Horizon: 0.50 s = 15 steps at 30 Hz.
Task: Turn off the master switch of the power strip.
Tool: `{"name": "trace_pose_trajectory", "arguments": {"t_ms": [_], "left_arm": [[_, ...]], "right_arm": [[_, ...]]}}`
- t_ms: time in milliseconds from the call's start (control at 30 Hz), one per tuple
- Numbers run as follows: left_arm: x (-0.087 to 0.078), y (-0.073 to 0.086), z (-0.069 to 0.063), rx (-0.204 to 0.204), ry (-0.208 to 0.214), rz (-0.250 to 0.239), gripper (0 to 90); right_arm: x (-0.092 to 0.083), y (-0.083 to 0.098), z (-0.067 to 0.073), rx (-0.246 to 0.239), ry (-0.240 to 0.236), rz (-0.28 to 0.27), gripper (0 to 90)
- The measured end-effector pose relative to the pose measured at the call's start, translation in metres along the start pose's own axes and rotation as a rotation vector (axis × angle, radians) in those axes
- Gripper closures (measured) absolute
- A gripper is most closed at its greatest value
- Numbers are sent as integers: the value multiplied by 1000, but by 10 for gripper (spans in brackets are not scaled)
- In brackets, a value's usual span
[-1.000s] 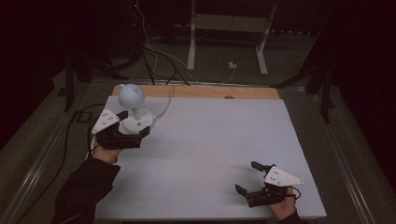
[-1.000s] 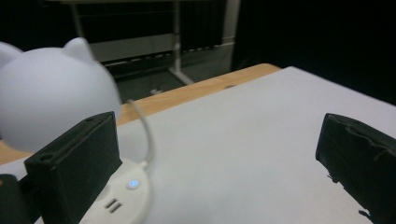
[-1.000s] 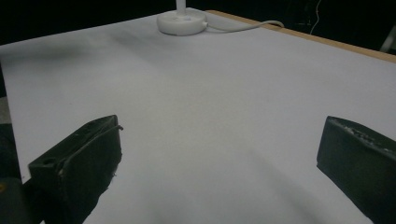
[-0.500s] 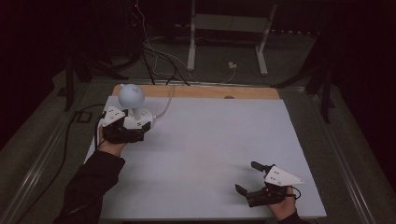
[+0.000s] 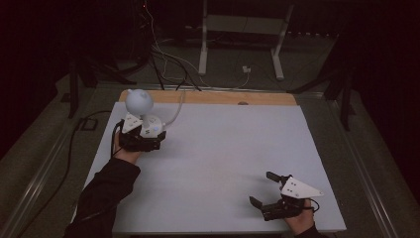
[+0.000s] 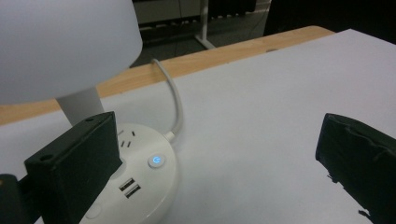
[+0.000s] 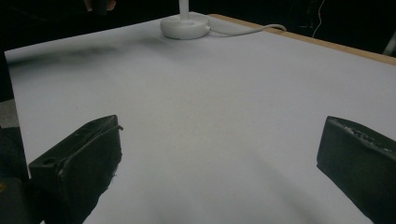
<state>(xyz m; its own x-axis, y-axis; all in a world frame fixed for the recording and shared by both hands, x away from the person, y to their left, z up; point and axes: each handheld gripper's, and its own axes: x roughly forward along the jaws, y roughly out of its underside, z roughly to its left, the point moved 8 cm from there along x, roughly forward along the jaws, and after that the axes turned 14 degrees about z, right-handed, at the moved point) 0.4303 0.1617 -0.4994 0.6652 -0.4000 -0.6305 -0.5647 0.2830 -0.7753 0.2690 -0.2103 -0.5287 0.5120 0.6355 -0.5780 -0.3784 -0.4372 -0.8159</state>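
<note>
The white table [image 5: 218, 163] takes up the middle of the high view, with a bare wooden strip [image 5: 233, 97] along its far edge, and everything else is placed here against the lamp [image 5: 143, 119] that stands near the table's far left corner. From above, that lamp reads as a round white shade [image 5: 138, 101] over a round white base, with its white cord [image 5: 176, 111] curving away from the base toward the wooden strip. The left gripper [image 5: 148, 133] sits right at the lamp's base on the near side, its grey plate close under the shade, while the right gripper [image 5: 262, 191] lies well apart from the lamp, by the table's near right corner, jaws spread with nothing between them. The left gripper view brings out what the high view cannot: the base [image 6: 140, 182] carries a lit blue power button [image 6: 157, 160], a pair of USB slots [image 6: 129, 187] and socket holes, and the left gripper's jaws are spread wide, one jaw over the edge of the base, the other out over bare table, clamping nothing. The right gripper view looks across the empty white surface to the lamp base [image 7: 185, 25] far off, its cord [image 7: 252, 29] trailing to the side
</note>
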Motion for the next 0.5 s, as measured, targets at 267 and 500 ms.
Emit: {"name": "trace_pose_trajectory", "arguments": {"t_ms": [267, 500], "left_arm": [[11, -1, 1, 18, -28, 25, 4], [21, 1, 0, 21, -33, 96, 13]], "right_arm": [[0, 0, 0, 3, -2, 1, 0], [0, 1, -1, 6, -4, 3, 0]]}}
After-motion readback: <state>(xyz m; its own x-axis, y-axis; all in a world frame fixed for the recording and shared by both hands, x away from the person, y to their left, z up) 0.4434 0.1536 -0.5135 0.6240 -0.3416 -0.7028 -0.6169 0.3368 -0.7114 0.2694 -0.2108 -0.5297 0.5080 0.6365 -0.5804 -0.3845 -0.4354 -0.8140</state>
